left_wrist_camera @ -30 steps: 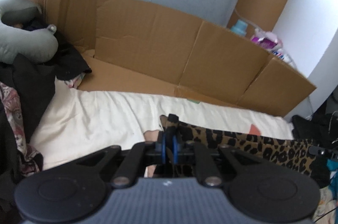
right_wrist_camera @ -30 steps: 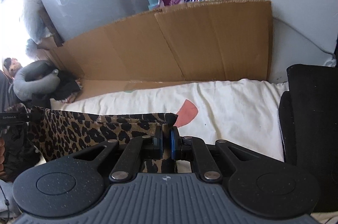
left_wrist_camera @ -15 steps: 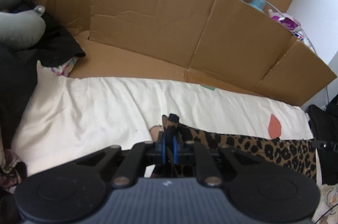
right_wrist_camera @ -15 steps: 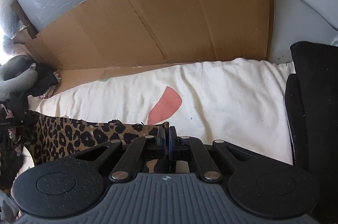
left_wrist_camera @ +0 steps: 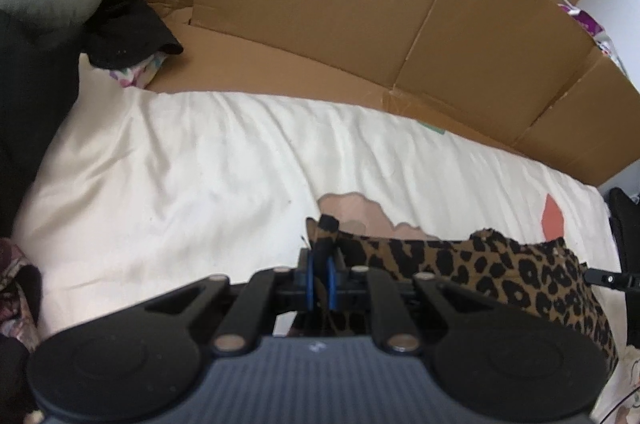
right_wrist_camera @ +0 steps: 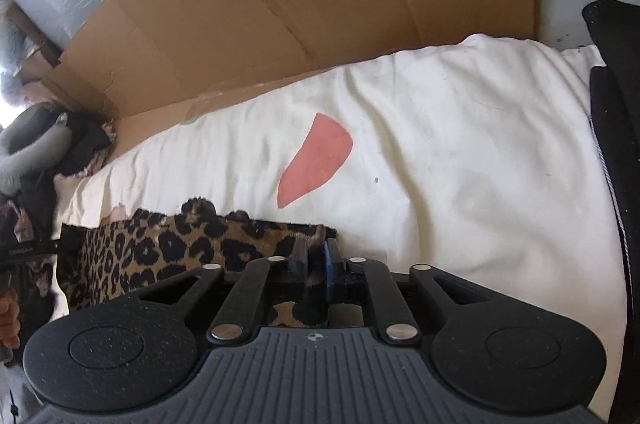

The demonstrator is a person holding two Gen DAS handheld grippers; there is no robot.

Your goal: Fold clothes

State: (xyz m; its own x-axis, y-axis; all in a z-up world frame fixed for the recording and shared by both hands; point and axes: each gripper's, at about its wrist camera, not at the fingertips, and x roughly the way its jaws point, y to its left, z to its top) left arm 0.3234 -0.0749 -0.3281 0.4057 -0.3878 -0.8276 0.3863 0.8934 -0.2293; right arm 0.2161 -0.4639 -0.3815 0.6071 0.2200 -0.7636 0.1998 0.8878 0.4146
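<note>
Leopard-print garment point(left_wrist_camera: 500, 272) is pinched at one corner by the left gripper point(left_wrist_camera: 319, 274), whose blue pads are closed on the cloth. From there the garment stretches to the right, just above the white bedsheet point(left_wrist_camera: 180, 159). Ahead stands a cardboard wall point(left_wrist_camera: 320, 3), and a pile of dark clothes point(left_wrist_camera: 128, 27) lies far left.

In the right wrist view, the right gripper point(right_wrist_camera: 316, 264) is also closed on the garment point(right_wrist_camera: 168, 252), which runs away to the left. A pink patch point(right_wrist_camera: 316, 159) on the sheet point(right_wrist_camera: 460, 143) lies just ahead.
</note>
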